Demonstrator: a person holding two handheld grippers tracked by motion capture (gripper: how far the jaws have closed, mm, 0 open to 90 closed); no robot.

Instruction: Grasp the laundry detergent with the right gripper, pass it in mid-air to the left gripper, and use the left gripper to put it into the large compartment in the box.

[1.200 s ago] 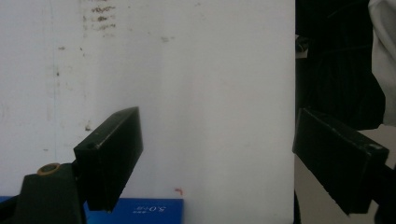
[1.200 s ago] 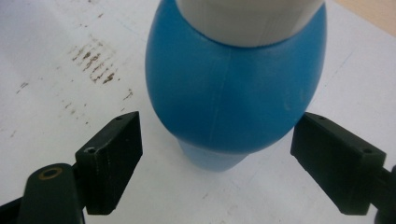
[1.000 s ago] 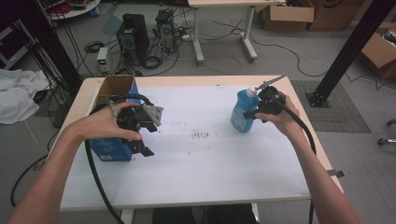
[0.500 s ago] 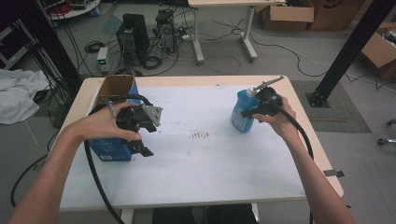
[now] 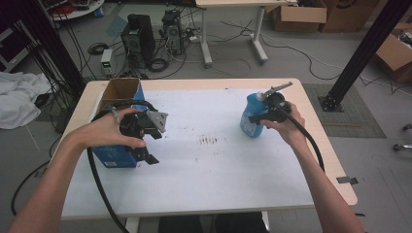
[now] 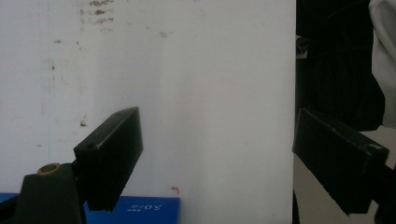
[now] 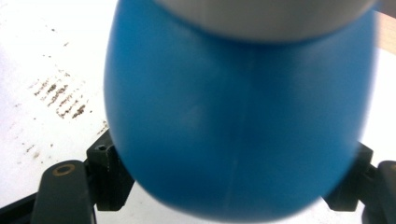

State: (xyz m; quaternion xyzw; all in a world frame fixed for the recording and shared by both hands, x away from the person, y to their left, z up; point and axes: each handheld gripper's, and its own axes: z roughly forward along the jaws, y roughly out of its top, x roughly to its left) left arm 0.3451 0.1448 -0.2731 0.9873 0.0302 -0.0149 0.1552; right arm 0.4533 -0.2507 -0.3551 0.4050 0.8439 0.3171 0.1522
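On the counter [image 5: 204, 194], a blue bottle sits clamped at the right while the left hand idles.

At the left, the left gripper [image 5: 145, 141] hovers over the blue box [image 5: 114, 155] with its fingers [image 6: 109, 156] spread and empty; a careless drop could knock the box off the near edge. At the right, the right gripper [image 5: 257, 119] has its fingers [image 7: 105, 175] squeezed around the belly of the blue bottle [image 5: 251, 116], which stands upright; the rounded, smooth wall may slip or tip if lifted fast.
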